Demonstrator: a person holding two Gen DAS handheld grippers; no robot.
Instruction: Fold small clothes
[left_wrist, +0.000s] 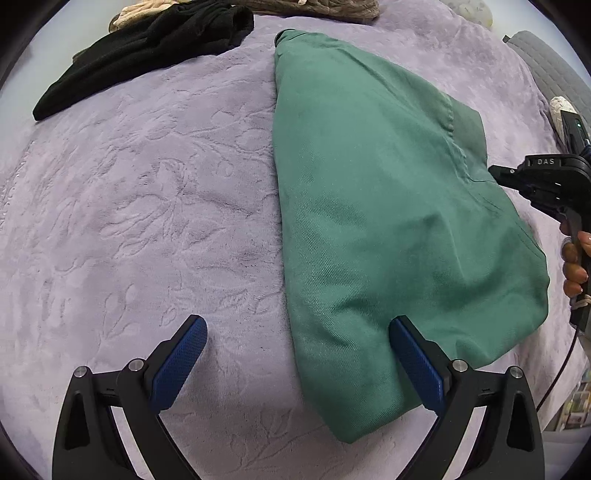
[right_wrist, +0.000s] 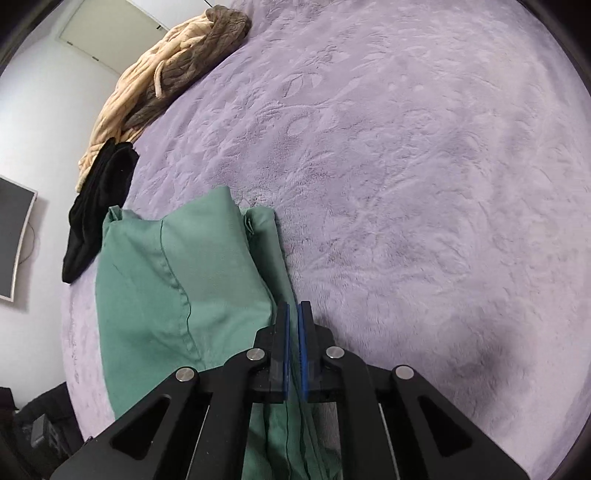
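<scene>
A green garment (left_wrist: 388, 206) lies folded lengthwise on the lilac bedspread (left_wrist: 147, 221). My left gripper (left_wrist: 297, 328) is open, low over the garment's near left edge, with one blue pad on the bedspread and the other over the cloth. My right gripper (right_wrist: 293, 314) is shut on the green garment's (right_wrist: 177, 288) right edge, with the cloth passing between its blue pads. The right gripper also shows at the right edge of the left wrist view (left_wrist: 546, 184).
A black garment (left_wrist: 147, 48) lies at the far left of the bed, also in the right wrist view (right_wrist: 98, 206). A beige and brown blanket (right_wrist: 166, 66) is heaped behind it. A wall monitor (right_wrist: 11, 236) is at left.
</scene>
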